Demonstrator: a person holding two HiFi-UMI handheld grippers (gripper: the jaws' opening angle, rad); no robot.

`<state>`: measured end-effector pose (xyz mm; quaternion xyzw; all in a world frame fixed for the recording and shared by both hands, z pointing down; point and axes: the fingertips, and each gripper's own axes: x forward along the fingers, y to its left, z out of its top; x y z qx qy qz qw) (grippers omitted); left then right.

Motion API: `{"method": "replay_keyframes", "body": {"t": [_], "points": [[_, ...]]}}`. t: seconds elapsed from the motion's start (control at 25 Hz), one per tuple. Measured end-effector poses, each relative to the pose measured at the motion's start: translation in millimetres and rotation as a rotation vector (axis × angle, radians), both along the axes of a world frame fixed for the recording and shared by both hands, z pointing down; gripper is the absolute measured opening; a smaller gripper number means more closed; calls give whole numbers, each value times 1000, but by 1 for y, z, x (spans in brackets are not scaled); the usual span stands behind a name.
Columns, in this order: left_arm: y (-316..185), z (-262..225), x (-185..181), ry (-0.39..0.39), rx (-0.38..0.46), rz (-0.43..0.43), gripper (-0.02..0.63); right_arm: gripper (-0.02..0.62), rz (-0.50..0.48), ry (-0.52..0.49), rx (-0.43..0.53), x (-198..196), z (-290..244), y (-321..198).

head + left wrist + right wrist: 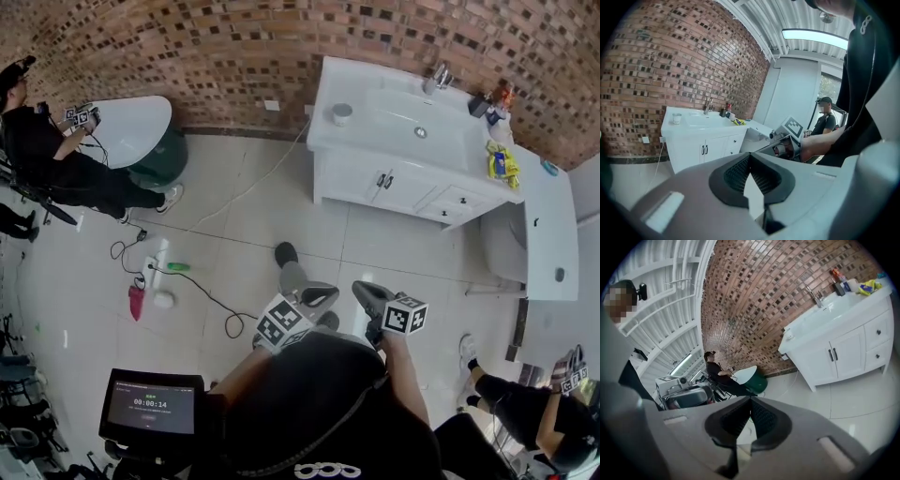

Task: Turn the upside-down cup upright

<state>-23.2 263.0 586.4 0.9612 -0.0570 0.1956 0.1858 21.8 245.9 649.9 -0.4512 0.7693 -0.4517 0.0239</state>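
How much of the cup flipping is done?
Nothing is done yet. The cup sits untouched on the white vanity, across the floor. The left gripper and right gripper have fingers shut, holding nothing. Still to do: reach it, grab it, flip it.

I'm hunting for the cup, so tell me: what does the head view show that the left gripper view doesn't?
Only the head view: the green tub, a cable on the floor and a small screen. Only the left gripper view: the ceiling light and a window. Both: the white sink cabinet, the cup on its top, and the brick wall.
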Motion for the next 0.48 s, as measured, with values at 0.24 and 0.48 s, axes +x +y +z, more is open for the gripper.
{"method": "replay_keyframes", "body": {"t": [0.24,0.48], "points": [[41,2,-20,-12,10,-33,15,-9,-36,11,74,-19,-17,22],[52,1,-19,-4,5,-48,15,-9,-50,23,73,-19,-18,41]]}}
